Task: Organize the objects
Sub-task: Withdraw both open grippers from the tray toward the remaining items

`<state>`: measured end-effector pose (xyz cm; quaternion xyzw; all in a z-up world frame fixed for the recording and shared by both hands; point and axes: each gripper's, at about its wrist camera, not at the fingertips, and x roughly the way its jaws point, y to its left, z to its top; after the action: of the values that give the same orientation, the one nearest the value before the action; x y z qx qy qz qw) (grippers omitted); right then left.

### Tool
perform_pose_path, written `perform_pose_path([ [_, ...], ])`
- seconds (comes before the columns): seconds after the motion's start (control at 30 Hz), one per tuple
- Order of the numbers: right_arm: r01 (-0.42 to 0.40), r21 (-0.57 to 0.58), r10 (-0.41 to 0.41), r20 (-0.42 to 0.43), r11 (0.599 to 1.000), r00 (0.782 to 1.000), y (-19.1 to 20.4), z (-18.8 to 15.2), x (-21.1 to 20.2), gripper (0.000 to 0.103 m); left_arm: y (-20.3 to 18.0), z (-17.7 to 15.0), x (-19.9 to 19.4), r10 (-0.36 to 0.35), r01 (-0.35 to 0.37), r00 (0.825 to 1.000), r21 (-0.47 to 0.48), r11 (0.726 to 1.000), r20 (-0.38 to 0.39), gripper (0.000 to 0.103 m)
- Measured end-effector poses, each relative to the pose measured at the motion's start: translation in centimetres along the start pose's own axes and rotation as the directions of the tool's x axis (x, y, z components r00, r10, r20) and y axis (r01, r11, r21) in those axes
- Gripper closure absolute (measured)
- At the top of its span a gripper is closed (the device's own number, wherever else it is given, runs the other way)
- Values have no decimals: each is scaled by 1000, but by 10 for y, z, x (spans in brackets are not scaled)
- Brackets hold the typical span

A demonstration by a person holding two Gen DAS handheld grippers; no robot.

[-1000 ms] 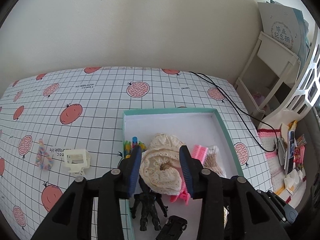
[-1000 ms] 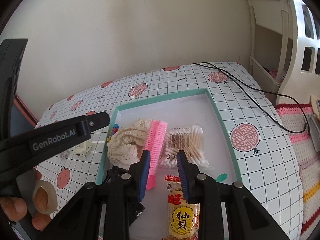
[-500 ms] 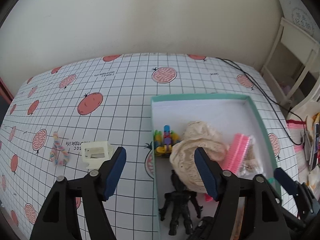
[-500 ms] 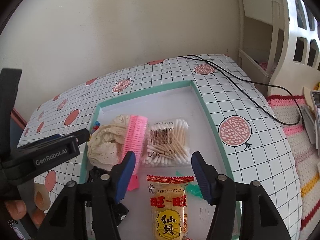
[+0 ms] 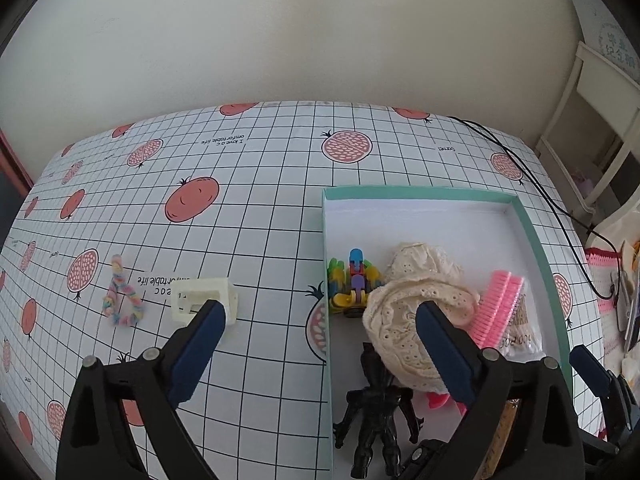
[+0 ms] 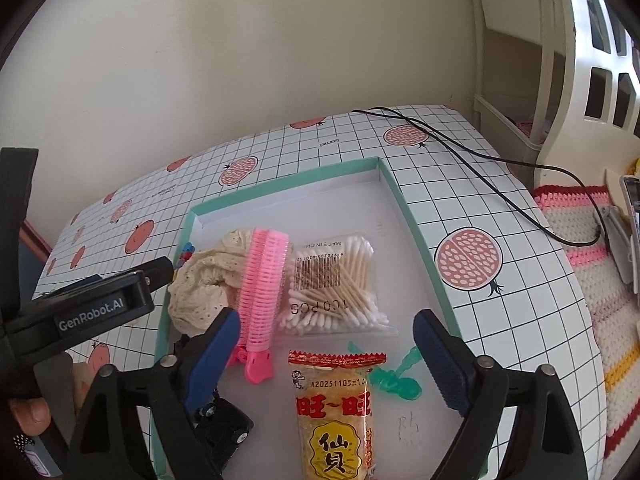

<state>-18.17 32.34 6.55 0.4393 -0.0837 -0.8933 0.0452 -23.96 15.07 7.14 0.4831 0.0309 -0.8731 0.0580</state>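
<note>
A white tray with a teal rim point(image 5: 420, 193) holds a cream lace cloth point(image 5: 416, 304), a colourful block toy point(image 5: 354, 280), a black figure point(image 5: 376, 408), a pink hair roller point(image 6: 264, 284), a bag of cotton swabs point(image 6: 332, 284), a snack packet point(image 6: 336, 412) and a green plastic piece point(image 6: 396, 380). My left gripper point(image 5: 319, 307) straddles the tray's left wall. Its jaws are opening, with nothing pressed between them. My right gripper point(image 6: 327, 317) hovers over the swabs and packet, jaws also opening and empty. Left of the tray lie a white plastic piece point(image 5: 204, 298) and a pastel twisted loop point(image 5: 120, 296).
A black cable point(image 5: 520, 168) runs across the table's far right corner to a crochet mat point(image 6: 600, 280). A white shelf point(image 5: 600, 120) stands at the right against the wall. A black toy car point(image 6: 220, 428) sits in the tray's near left corner.
The left jaws have spread away from the cream cloth, which now lies in the tray, and the view has swung left. The right jaws have widened from nearly shut.
</note>
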Motion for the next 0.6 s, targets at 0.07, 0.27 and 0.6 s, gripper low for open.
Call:
perform_pose_path([
  [0.07, 1, -2, -1, 0, 1000, 1000, 0, 0, 1, 9, 0, 0, 0, 4, -4, 1000, 5, 1000, 1, 2],
  [0.27, -3, 4, 3, 13, 1000, 1000, 0, 0, 0, 0, 0, -1, 1, 3, -3, 1000, 0, 1000, 7, 0],
  [0.6, -1, 4, 1, 9, 1000, 1000, 1, 0, 1, 0, 3, 0, -2, -3, 3, 1000, -13, 1000, 21, 0],
])
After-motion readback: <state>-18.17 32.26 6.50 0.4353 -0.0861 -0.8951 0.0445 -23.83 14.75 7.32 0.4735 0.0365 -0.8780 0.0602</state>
